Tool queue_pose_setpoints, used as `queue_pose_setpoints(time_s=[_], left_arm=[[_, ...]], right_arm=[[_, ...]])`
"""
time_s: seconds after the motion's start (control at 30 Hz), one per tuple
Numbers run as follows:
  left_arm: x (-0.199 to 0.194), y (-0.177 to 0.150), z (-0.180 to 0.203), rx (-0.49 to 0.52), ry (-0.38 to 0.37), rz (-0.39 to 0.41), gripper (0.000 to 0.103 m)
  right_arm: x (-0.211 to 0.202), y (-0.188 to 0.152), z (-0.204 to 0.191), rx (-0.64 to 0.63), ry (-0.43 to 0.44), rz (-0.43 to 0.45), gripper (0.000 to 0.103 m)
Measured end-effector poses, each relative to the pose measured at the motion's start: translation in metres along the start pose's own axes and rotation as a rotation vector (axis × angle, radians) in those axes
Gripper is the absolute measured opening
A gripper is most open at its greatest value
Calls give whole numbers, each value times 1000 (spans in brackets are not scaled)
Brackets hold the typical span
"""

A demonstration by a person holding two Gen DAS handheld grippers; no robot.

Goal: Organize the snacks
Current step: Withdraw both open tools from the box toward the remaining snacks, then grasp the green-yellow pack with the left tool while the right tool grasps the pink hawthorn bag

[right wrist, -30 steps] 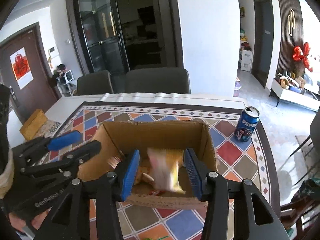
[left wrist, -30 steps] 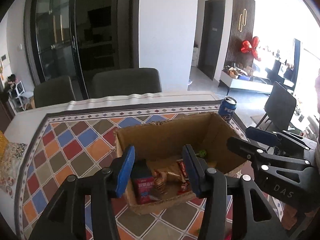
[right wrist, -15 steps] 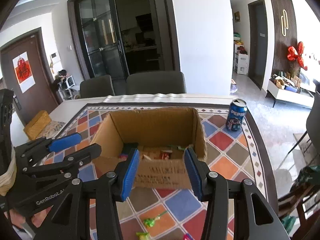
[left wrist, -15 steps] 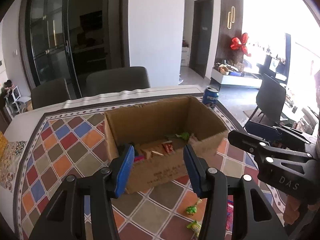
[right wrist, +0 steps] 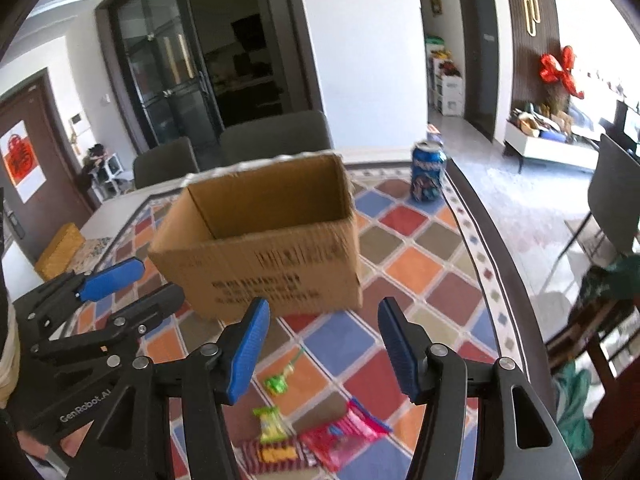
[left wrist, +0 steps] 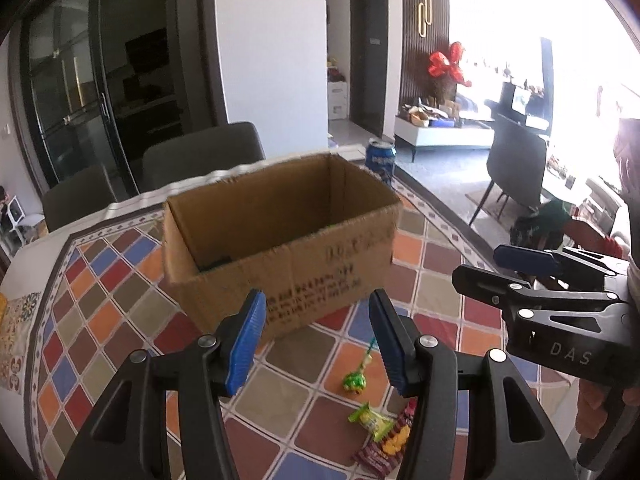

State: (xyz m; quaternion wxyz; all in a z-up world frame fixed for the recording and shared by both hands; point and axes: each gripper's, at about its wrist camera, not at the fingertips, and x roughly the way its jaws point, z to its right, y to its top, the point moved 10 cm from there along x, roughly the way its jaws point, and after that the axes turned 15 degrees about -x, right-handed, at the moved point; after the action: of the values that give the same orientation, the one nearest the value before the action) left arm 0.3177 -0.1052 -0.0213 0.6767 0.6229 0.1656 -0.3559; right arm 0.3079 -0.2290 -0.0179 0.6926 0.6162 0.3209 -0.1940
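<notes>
An open cardboard box stands on the checkered tablecloth; it also shows in the right wrist view. Loose snacks lie in front of it: a green lollipop, a yellow-green candy packet, a dark red packet and a pink-red packet. My left gripper is open and empty, held back from the box above the snacks. My right gripper is open and empty beside it. The box's contents are mostly hidden.
A blue Pepsi can stands at the table's far right behind the box. Grey chairs stand at the far edge. The table's right edge curves close by. A yellow box lies far left.
Both grippers have pulled back from over the box, away from it and lower. The right gripper let a snack packet drop into the box. The loose snacks on the cloth came into view.
</notes>
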Motion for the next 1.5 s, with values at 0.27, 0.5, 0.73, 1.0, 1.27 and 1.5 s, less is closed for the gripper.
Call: queue_pose_setpoints(time_s=[0.27,0.5,0.73,1.0,1.27,1.5], left_arm=[[16,-36,8,43,-9,-70,53],[33,-72,9,38,-16,-156,54],[51,-104,11,4,-23,-235,54],[69,-130,10,-37,-20,-307,53],[87,-146,8,-104,-12,-369,53],[94,-153,2,-133,7,-390,50]], right_arm=[[11,-48,-1,48,1,-102,62],[21,-84,0,82,-6,-181,62],[31,-114,-4,90,4,-244,62],[40,-138,-3,133,23,-292,62],[49,-144,-1,187,45,-301,62],[60,-149,-4,219,69,-319,62]])
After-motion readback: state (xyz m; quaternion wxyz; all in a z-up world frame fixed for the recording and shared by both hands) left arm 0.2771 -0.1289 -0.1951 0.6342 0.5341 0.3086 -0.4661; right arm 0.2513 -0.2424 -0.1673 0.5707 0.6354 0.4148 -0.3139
